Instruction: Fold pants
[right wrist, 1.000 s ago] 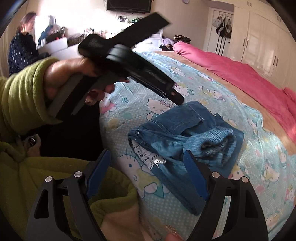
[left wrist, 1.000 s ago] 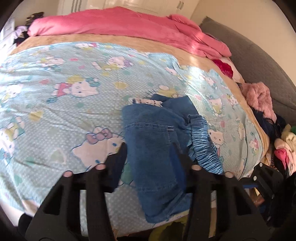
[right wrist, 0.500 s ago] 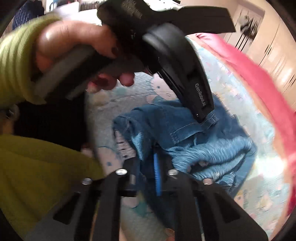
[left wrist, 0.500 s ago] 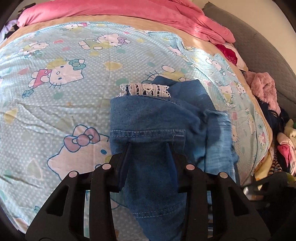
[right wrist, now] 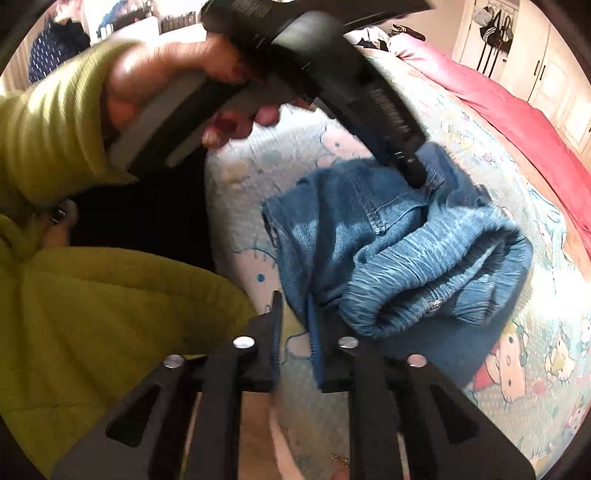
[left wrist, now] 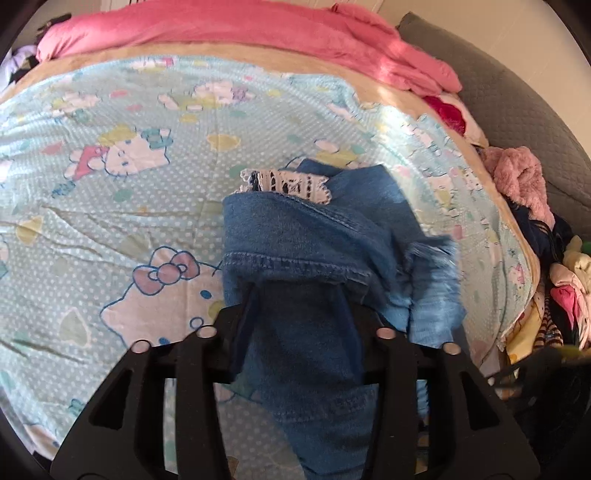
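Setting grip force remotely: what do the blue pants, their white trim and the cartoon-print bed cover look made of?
Blue pants: denim, matte, with contrast stitching and a faded elastic waistband. White trim: openwork lace, probably cotton. Light-blue cartoon-print bed cover: thin woven sheet, creased, likely cotton or a blend.

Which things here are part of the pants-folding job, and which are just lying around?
Part of the job:
- jeans, bunched on the bedsheet
- left gripper, fingers around the denim
- right gripper, at the jeans' near edge

Lying about:
- pink blanket
- fluffy pink garment
- clothes pile beside the bed
- grey sofa
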{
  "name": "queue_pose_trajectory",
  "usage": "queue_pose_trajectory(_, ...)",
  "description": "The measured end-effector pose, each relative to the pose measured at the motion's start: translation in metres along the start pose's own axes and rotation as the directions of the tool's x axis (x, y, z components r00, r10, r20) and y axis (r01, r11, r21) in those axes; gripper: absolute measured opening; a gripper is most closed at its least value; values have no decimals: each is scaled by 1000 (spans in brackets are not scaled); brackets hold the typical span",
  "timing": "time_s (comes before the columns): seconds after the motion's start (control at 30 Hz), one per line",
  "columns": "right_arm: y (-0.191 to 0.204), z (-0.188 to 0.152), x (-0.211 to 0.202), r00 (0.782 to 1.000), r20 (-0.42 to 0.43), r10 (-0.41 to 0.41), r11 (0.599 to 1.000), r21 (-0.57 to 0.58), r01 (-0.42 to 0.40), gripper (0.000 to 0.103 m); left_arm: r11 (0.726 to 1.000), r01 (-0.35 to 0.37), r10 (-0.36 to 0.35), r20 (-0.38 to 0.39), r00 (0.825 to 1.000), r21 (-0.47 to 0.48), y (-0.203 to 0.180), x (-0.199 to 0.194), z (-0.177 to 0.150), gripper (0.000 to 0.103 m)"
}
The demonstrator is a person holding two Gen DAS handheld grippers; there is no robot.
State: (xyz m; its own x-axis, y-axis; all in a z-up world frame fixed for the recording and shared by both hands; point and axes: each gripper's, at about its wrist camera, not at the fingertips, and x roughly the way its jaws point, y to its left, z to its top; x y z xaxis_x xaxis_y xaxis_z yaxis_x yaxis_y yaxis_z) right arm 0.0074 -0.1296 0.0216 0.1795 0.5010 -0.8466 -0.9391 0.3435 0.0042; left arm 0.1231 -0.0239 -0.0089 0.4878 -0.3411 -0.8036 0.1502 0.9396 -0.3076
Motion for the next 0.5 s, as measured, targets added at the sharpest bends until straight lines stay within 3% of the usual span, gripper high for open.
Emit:
queue_pose_trajectory(0.17, -19, 7, -55, 991, 131, -12, 997, 72, 2, 19, 997, -80, 79, 70, 994, 17, 4, -31, -18, 41)
queue_pose_trajectory(0.23, -34, 13, -69, 981, 191, -44, 991, 130, 19, 27, 996, -94, 94, 91, 991, -3, 10, -43, -25, 41)
queue_pose_trajectory(0.27, -45, 18, -74, 974, 212, -76, 984, 174, 39, 35, 996, -92, 92, 95, 991, -6, 11, -47, -27, 41)
queue_pose_trajectory(0.37, -80, 34, -76, 967, 203, -155, 953, 290, 92, 39, 996, -90, 89, 109, 990, -2, 10, -60, -37, 40)
queue_pose_trajectory(0.5, -117, 47, -62, 974, 131, -185, 924, 359, 127, 39, 995, -75, 69, 102, 992, 58, -8, -66, -48, 34)
